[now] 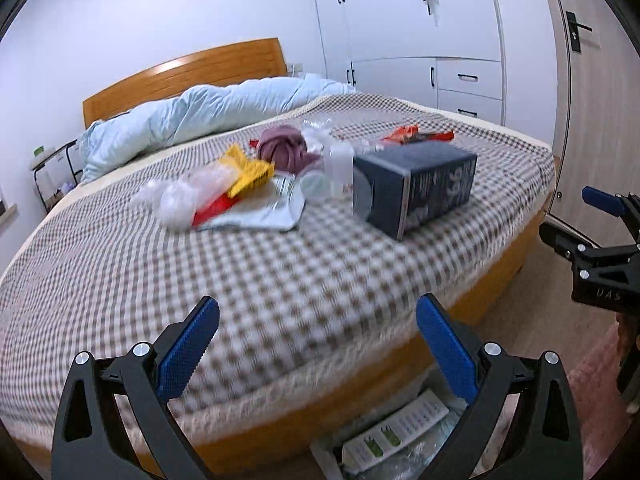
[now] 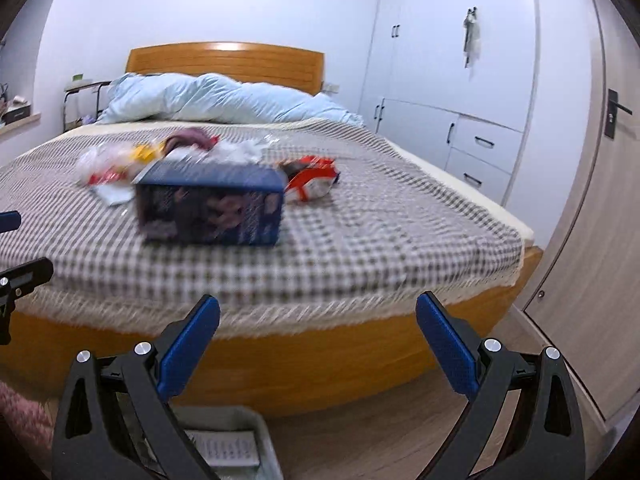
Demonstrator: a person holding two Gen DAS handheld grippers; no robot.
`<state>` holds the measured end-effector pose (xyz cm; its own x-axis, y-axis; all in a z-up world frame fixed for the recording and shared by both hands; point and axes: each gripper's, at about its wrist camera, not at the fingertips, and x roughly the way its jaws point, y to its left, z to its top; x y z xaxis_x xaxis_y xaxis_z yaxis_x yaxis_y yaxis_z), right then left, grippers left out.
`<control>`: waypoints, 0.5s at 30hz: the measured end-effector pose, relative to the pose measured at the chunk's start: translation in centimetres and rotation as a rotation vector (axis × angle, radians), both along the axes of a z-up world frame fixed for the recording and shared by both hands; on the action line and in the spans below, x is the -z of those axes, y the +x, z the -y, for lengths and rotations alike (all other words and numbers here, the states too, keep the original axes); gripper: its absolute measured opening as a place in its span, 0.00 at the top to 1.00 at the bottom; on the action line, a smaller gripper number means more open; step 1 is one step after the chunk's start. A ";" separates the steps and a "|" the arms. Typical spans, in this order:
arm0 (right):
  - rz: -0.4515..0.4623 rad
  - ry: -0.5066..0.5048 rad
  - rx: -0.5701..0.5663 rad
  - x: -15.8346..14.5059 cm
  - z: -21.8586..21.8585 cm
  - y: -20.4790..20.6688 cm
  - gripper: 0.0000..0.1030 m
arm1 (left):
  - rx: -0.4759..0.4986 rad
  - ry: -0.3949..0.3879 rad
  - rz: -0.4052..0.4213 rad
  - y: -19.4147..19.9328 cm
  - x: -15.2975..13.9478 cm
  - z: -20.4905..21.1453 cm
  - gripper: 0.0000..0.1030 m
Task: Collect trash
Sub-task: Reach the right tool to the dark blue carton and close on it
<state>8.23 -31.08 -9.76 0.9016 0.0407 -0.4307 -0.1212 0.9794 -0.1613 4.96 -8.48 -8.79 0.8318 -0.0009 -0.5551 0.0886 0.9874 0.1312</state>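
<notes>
On the checked bedspread (image 1: 280, 272) the trash lies in a loose heap toward the middle of the bed. A dark blue box (image 1: 416, 184) sits on its side nearest the foot edge, and from the right wrist view it stands in front of most of the heap, hiding part of it. Behind and left of the box lie a yellow wrapper (image 1: 248, 170), clear crumpled plastic (image 1: 180, 196), a red packet (image 1: 212, 208) and a pale flat pouch (image 1: 264, 212), all overlapping. A purple cloth bundle (image 1: 284, 148) rests just behind them, beside more clear plastic (image 1: 320, 132). An orange wrapper (image 1: 416, 134) lies behind the box, close to it. A light blue duvet (image 1: 208, 112) is bunched against the wooden headboard (image 1: 180, 76).

Both claws hang short of the bed's foot, over the floor, and hold nothing. The left gripper (image 1: 318, 344) has its jaws spread wide; the right gripper (image 2: 318, 344) is spread just as wide. Below them, against the orange bed frame (image 2: 320, 360), a bin (image 2: 240, 444) stands on the floor with paper and plastic inside. White wardrobes (image 2: 460, 60) and a door (image 2: 600, 200) stand to the right, well apart from the heap. Motion blur softens the small items.
</notes>
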 end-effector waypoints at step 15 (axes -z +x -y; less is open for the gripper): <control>0.209 -0.380 -0.177 -0.8 -8.1 1.8 0.08 | -0.011 -0.053 0.009 4.8 -3.6 -2.1 0.07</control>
<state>10.05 -22.95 -8.99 0.9641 0.0763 -0.2545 -0.2079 0.8132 -0.5436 9.71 -6.38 -5.16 0.8370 -0.0209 -0.5468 0.0766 0.9939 0.0794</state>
